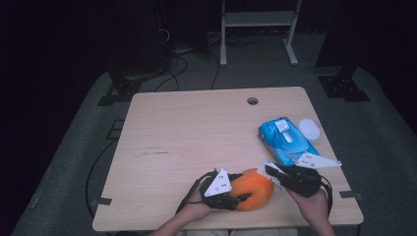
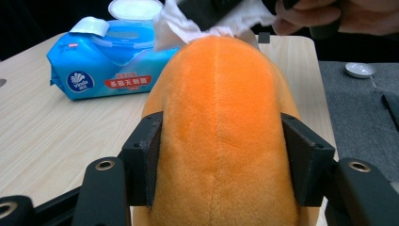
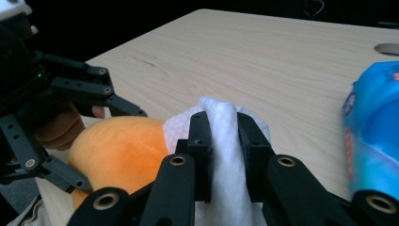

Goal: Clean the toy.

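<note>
Left gripper (image 1: 242, 196) was clamped on the orange plush toy (image 1: 253, 188) — pads (image 2: 145, 157) pressed into both flanks, toy resting on the near table (image 1: 196, 128) edge. Right gripper (image 1: 269, 170) pinched a white wipe (image 3: 221, 141) tight between its jaws, the wipe touching the toy's far end. Blue wipes pack (image 1: 286, 140) lay just beyond, flip-lid open — white round cap (image 1: 310, 128) beside it.

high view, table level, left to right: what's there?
left gripper → orange plush toy → right gripper, clamped on a white wipe → blue wet-wipe pack → round white lid by the table's right edge.
</note>
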`<state>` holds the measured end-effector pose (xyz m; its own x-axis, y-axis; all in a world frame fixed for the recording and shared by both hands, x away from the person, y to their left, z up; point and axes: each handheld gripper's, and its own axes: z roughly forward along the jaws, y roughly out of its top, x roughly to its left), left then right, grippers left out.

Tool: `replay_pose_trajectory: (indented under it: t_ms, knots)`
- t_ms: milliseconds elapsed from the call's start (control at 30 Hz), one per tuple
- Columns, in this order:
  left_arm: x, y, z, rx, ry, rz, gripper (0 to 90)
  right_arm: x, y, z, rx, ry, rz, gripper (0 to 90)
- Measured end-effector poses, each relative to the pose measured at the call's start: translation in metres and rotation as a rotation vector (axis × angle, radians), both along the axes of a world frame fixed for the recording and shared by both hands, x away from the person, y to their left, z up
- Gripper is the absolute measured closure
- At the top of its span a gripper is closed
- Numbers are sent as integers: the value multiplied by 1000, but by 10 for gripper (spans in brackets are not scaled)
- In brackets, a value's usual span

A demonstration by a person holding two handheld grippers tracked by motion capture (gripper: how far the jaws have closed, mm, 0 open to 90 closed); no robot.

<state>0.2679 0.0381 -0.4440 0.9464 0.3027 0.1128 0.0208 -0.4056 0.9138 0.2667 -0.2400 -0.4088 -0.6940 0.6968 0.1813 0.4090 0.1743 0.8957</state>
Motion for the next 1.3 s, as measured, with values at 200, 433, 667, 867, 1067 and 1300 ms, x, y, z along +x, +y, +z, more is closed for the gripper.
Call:
replay_pose_trajectory:
  t_ms: [200, 433, 667, 867, 1067, 1300]
  knots:
    - [3, 3, 3, -30, -2, 34, 425, 5, -14, -3, 11, 23, -84, 776]
    - [9, 6, 1, -44, 15, 66, 432, -2, 4, 5, 27, -40, -28, 776]
    - [10, 6, 0, -37, 25, 59, 415, 11, -5, -13, -43, 25, -111, 776]
    - [8, 3, -1, -24, 12, 47, 395, -3, 18, 2, 8, -48, -3, 775]
    - [8, 2, -2, -25, 15, 48, 388, 1, 17, -3, -62, -46, -29, 774]
    - [9, 1, -3, -35, 24, 43, 369, -10, 26, 7, -37, -96, 9, 774]
